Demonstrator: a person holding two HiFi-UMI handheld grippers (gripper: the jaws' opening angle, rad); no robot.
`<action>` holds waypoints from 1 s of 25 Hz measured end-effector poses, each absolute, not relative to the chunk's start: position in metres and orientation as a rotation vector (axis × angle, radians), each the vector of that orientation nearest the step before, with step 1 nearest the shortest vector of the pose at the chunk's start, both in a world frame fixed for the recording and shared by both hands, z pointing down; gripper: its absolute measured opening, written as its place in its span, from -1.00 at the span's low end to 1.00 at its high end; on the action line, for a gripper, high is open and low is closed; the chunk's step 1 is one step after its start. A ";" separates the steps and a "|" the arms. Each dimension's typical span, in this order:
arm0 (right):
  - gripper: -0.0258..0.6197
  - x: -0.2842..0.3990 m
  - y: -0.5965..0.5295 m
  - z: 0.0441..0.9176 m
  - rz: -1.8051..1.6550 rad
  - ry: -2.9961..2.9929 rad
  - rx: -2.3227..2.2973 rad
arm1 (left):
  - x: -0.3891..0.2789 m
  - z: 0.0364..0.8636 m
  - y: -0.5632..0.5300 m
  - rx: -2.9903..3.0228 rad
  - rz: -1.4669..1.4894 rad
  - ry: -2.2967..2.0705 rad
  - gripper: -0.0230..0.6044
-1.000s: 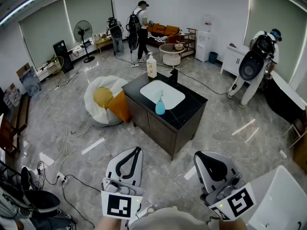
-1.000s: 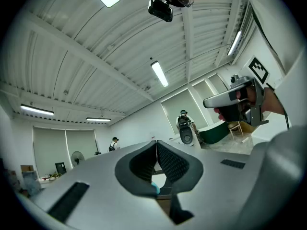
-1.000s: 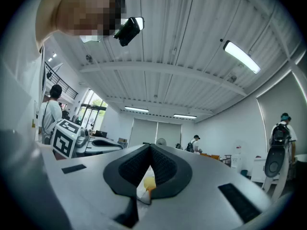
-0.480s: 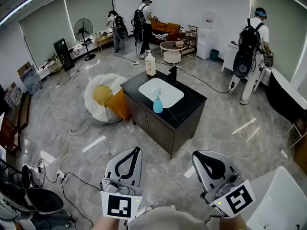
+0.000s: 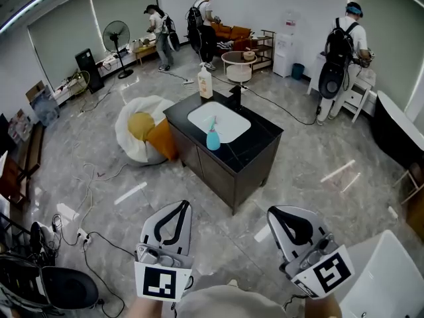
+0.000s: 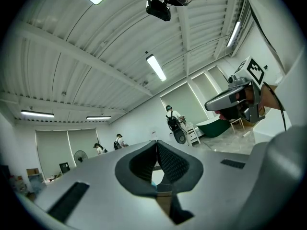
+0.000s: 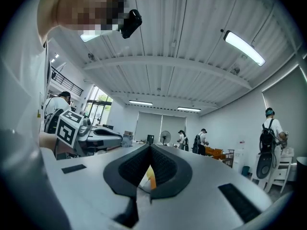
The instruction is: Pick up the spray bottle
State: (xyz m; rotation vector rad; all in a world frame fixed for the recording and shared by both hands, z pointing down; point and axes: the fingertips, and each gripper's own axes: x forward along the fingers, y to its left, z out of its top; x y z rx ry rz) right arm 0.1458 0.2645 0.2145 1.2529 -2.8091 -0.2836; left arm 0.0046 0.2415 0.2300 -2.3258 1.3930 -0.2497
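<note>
The spray bottle [image 5: 212,136], pale blue with a white trigger head, stands upright at the near rim of the white sink [image 5: 219,120] set in a black counter [image 5: 255,144]. Through the jaw gap in the left gripper view only a sliver of blue shows. My left gripper [image 5: 183,205] [image 6: 156,142] and right gripper [image 5: 273,211] [image 7: 150,146] hover low in the head view, well short of the counter. Both are shut with nothing between their fingers. They point level toward the counter, side by side.
A soap dispenser [image 5: 205,83] and a black tap [image 5: 235,98] stand at the counter's far end. A white and yellow beanbag [image 5: 142,134] lies left of it. Cables trail over the grey floor [image 5: 93,177]. A white tub edge [image 5: 384,277] sits at my right. Several people work along the back wall.
Both grippers have drifted slightly forward and stayed shut. The counter has shifted a little up and left in the head view. The person at the right has straightened up and stepped back.
</note>
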 end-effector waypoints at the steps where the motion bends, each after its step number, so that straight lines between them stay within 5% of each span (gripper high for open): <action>1: -0.84 0.150 0.265 0.217 -0.276 -2.810 1.251 | 0.007 0.232 0.242 -2.329 -0.248 1.399 -0.86; 9: -0.79 0.176 0.261 0.209 -0.259 -2.856 1.354 | 0.010 0.230 0.243 -2.343 -0.210 1.443 -0.86; 11: -0.30 0.176 0.258 0.210 -0.262 -2.867 1.358 | 0.005 0.233 0.240 -2.359 -0.171 1.490 -0.86; 12: -0.22 0.176 0.256 0.211 -0.262 -2.870 1.360 | 0.003 0.235 0.237 -2.361 -0.161 1.505 -0.86; 25: -0.16 0.157 0.182 0.232 -0.224 -2.851 1.402 | -0.015 0.254 0.169 -2.389 -0.144 1.499 -0.86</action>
